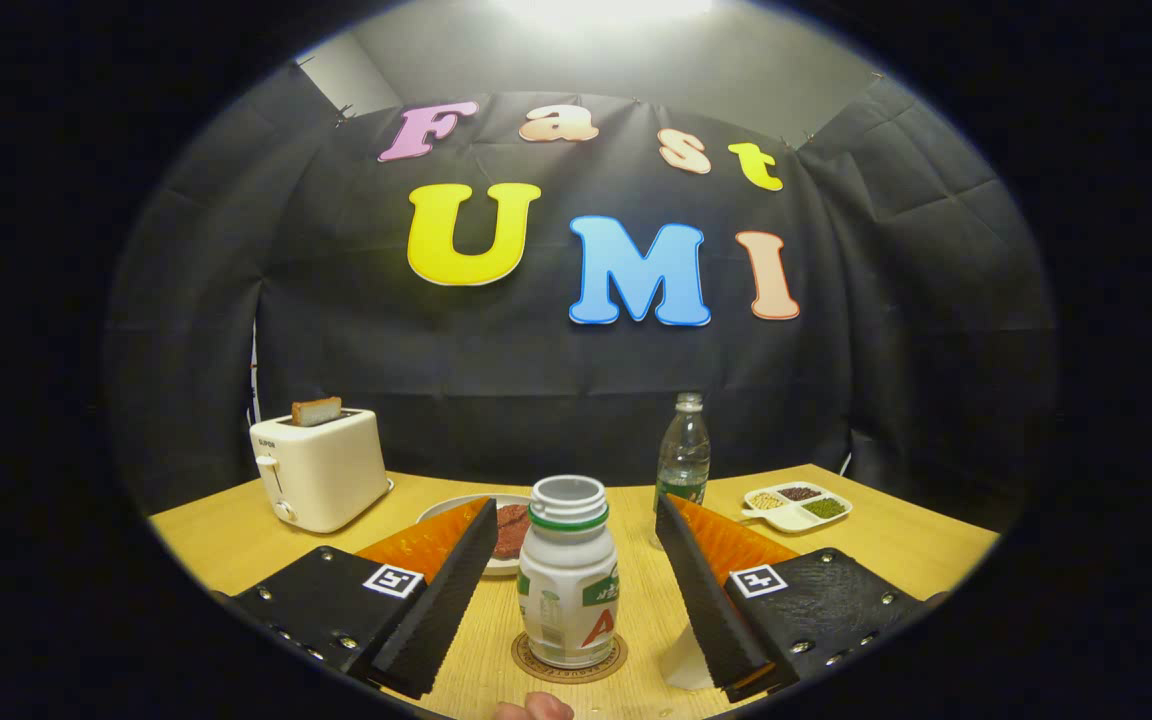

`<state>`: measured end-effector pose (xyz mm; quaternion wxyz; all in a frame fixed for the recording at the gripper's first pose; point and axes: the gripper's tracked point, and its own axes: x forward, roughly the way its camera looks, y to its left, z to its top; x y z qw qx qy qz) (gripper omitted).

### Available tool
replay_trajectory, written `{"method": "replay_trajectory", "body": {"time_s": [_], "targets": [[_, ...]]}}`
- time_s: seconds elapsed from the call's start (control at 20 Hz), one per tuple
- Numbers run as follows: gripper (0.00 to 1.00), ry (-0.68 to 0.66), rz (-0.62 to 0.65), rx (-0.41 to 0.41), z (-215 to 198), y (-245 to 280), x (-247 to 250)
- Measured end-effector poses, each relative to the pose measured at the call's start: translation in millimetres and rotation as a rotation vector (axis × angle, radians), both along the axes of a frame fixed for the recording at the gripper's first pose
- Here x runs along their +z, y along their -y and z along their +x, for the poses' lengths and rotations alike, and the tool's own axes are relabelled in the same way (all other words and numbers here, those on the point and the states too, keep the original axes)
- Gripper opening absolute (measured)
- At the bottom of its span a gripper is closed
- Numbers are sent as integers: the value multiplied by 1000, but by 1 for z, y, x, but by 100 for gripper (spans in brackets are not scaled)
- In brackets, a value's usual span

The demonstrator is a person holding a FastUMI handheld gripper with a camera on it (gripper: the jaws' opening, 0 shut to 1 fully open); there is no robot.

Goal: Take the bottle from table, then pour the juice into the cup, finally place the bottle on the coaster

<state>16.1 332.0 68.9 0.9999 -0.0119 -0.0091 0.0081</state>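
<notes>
The gripper (576,560) is held wide open, with the bottle (568,575) sat upright between the fingers and neither one touching it. The bottle's already parked on the coaster (536,668), cap off, so this looks like the last step, pretty much done. Only a straight back-out is needed, no bumping. Beyond: a plate (446,508), toaster (319,468), water bottle (684,455), snack dish (796,507).

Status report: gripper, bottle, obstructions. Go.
Hand-held gripper open, fingers either side of bottle, not touching. Bottle upright on coaster, cap off. Nothing in the way.
</notes>
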Motion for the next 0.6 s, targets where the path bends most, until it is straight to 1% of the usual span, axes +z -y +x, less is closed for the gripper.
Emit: {"method": "replay_trajectory", "body": {"time_s": [0.1, 0.15, 0.3, 0.45, 0.6], "targets": [[96, 49, 48, 46, -16, -8, 39], [96, 49, 65, 56, -23, -8, 53], [96, 71, 77, 89, -42, -17, 94], [96, 86, 33, 112, -56, -24, 115], [96, 74, 25, 150, -65, -24, 115]]}}
